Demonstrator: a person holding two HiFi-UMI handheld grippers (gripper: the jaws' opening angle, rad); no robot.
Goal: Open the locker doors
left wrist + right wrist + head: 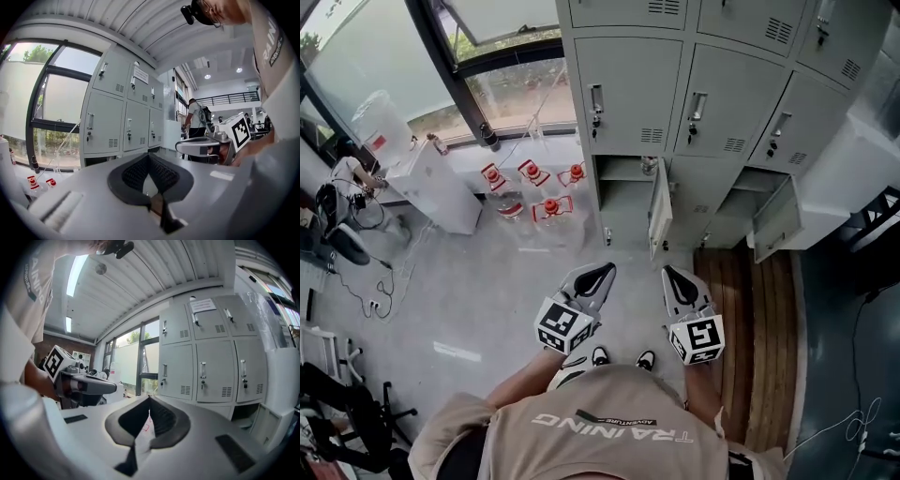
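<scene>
The left gripper [602, 272] and right gripper [673, 275] hang in front of the lockers [741, 23], fingers [136, 173] pressed together on nothing. The middle-row doors [628, 94] are shut above two open bottom doors [659, 214]; unopened fingers would likely slip off the slim handles [697, 106]

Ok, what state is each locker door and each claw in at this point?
Left claw, shut, holding nothing.
Right claw, shut, holding nothing.
Bottom-left locker door, swung open.
Bottom-right locker door, swung open.
Bottom-middle locker door, looks closed.
Middle-row locker doors, all three closed.
</scene>
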